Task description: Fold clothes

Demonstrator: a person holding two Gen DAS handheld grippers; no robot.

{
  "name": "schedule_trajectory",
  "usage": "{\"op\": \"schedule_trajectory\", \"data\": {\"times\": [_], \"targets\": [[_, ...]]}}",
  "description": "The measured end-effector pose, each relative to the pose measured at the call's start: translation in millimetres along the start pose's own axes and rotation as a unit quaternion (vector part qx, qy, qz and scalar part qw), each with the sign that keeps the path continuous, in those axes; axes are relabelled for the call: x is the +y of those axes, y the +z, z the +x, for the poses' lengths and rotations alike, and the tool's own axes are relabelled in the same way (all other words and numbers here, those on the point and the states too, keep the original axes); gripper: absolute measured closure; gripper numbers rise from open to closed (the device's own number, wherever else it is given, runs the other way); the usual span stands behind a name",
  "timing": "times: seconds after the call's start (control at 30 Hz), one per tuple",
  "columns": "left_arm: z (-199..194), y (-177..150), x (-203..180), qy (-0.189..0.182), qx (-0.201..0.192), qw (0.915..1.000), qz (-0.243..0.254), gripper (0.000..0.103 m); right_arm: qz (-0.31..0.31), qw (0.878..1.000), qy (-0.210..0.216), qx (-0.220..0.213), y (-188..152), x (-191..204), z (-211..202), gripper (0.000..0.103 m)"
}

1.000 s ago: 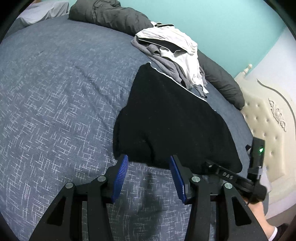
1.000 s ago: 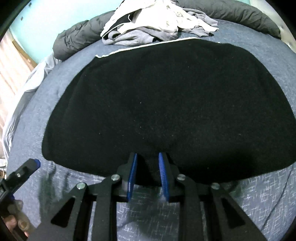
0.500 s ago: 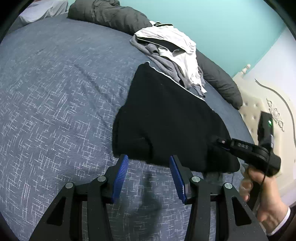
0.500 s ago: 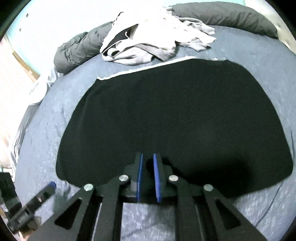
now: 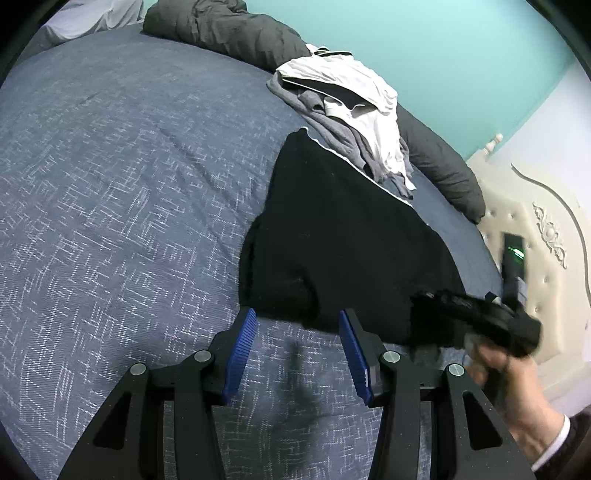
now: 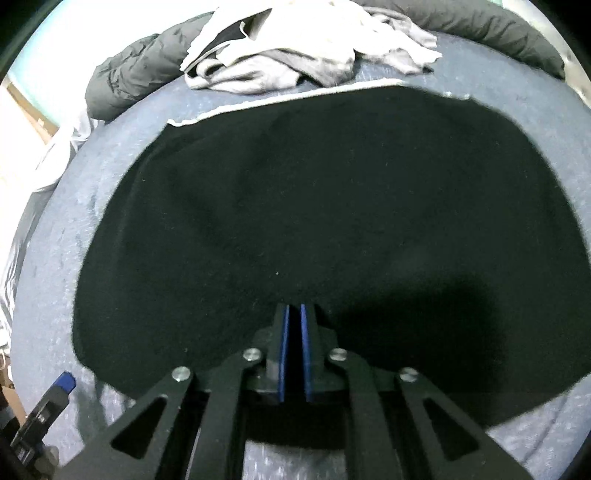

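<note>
Between the right gripper's (image 6: 291, 314) blue pads sits the near hem of the black garment (image 6: 317, 206): jaws nearly pressed together, pinching that edge, and the cloth around them looks bunched up off the bed (image 5: 110, 177). Left gripper (image 5: 297, 325) hovers just short of the same hem, near its left corner; jaws spread wide, nothing between them, only bedspread below.

Garment lies spread mostly flat on the blue bedspread, far edge showing a thin white trim and touching a loose pile of grey and white clothes (image 5: 354, 110). Dark duvet (image 5: 229, 33) bunched along the far side.

Judgement: the step in hand is gripping the near edge for a fold, one side held, the other not. Next move calls for the left jaws to drop onto the hem and close on it, both layers if it's doubled, then both grippers lift level so the fold lands square. Lifting one-sided would skew the cloth.
</note>
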State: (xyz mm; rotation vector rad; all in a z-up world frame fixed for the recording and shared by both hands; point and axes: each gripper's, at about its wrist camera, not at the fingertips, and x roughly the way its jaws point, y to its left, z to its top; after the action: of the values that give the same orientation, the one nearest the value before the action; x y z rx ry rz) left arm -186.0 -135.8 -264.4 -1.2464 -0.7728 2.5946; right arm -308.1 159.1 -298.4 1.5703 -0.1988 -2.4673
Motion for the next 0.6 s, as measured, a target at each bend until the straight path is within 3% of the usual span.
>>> {"op": "schedule_trajectory", "data": {"times": [0.13,0.27,0.43,0.6], "targets": [[-1,-1,2,-0.003,0.001,1.0000,-0.008,0.050,-0.010,1.000,0.012,-0.016,-24,7,-25,0.098],[-4,-1,4,-0.010,0.000,0.9998,-0.016,0.050,0.001,1.000,0.019,-0.010,-48,1,-8,0.099],[-5,0,11,-0.014,-0.001,0.9994,-0.031,0.049,-0.009,1.000,-0.008,-0.014,-49,10,-13,0.099],[-4,1,15,-0.024,0.001,0.9986,-0.046,0.049,0.006,1.000,0.002,-0.018,-62,8,-20,0.099]]}}
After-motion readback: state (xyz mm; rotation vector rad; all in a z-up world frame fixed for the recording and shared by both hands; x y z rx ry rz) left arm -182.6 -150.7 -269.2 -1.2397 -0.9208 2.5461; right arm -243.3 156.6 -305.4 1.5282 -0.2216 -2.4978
